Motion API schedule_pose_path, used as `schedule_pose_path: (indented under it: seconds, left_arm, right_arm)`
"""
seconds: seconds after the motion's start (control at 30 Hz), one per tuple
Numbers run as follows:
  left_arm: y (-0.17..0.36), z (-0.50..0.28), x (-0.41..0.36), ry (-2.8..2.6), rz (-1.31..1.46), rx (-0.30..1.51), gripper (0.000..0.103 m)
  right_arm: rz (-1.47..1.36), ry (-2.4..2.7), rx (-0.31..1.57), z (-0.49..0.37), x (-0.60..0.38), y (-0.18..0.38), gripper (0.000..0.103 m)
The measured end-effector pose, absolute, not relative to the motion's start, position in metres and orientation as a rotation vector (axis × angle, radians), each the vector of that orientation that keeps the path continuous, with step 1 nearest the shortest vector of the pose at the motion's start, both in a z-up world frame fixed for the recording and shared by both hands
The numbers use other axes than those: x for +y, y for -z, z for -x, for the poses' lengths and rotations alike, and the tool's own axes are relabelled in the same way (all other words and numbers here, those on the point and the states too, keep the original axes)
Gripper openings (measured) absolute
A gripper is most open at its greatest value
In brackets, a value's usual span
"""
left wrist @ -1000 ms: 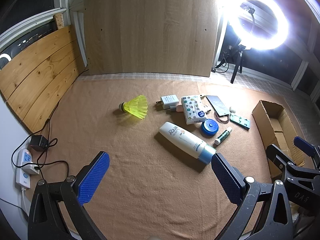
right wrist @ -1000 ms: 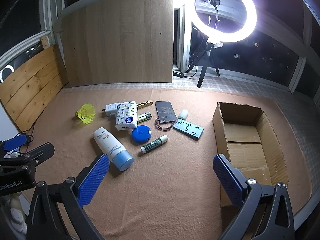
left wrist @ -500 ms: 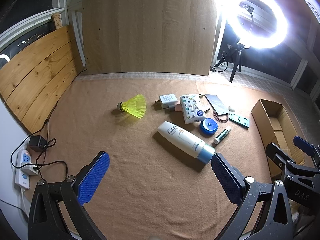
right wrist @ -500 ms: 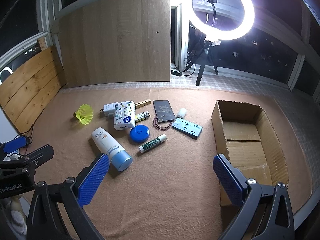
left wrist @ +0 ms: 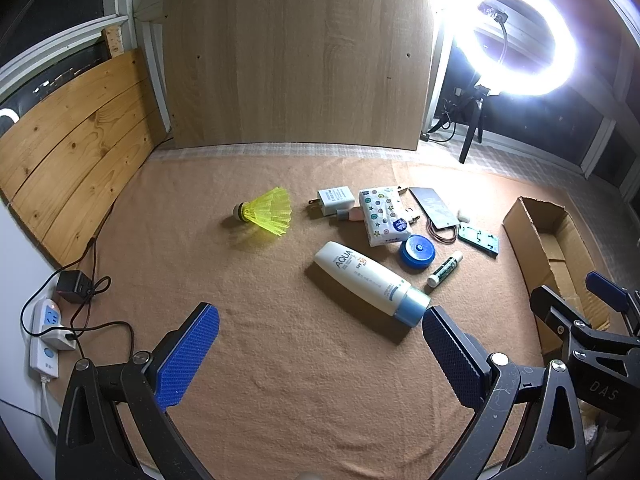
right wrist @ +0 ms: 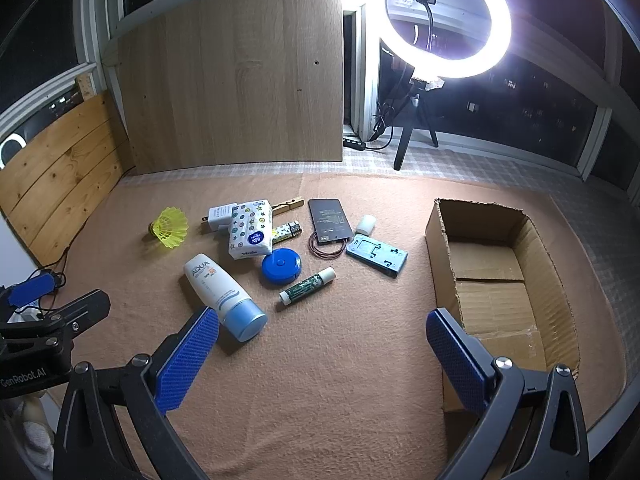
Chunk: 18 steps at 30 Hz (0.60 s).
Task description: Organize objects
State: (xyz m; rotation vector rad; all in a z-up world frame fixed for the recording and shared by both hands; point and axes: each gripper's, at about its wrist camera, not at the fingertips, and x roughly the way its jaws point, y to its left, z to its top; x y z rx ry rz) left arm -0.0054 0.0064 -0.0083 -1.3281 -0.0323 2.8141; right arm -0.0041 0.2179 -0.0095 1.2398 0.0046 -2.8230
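Left tool (left wrist: 320,354): we hold it spread wide with nothing between its blue pads, low over the tan cloth.
Right tool (right wrist: 322,354): equally wide and bare, with the cardboard box (right wrist: 534,236) just ahead on its right side.
Box: standing open; we see only its own flaps inside, so by our reading nothing has been put away yet.
Nearest item: the AQUA tube (left wrist: 370,278) lies on its side, its blue cap almost at the left tool's right pad (left wrist: 452,358).
Cluster: beyond the tube sit the blue round case (right wrist: 281,266), the green-labelled stick (right wrist: 308,285), the patterned tissue pack (right wrist: 250,232), the white charger (left wrist: 334,200), the dark flat card (right wrist: 330,221) and the teal plate (right wrist: 377,257), all close together ahead of both tools.
Outlier: the yellow shuttlecock (left wrist: 267,216) rests apart, ahead and left of the left tool.
Progress: we judge the job at its very start, with every item left to move.
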Motion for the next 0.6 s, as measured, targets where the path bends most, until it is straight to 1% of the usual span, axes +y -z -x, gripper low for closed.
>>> schedule_pose_path:
  seconds: [0.6]
  left_arm:
    - [0.0104,0.006,0.0079,-2.809,1.334,-0.028,0.103]
  right_arm:
    - [-1.249,2.817,-0.001,0.006,0.2185,0.0108,0.102]
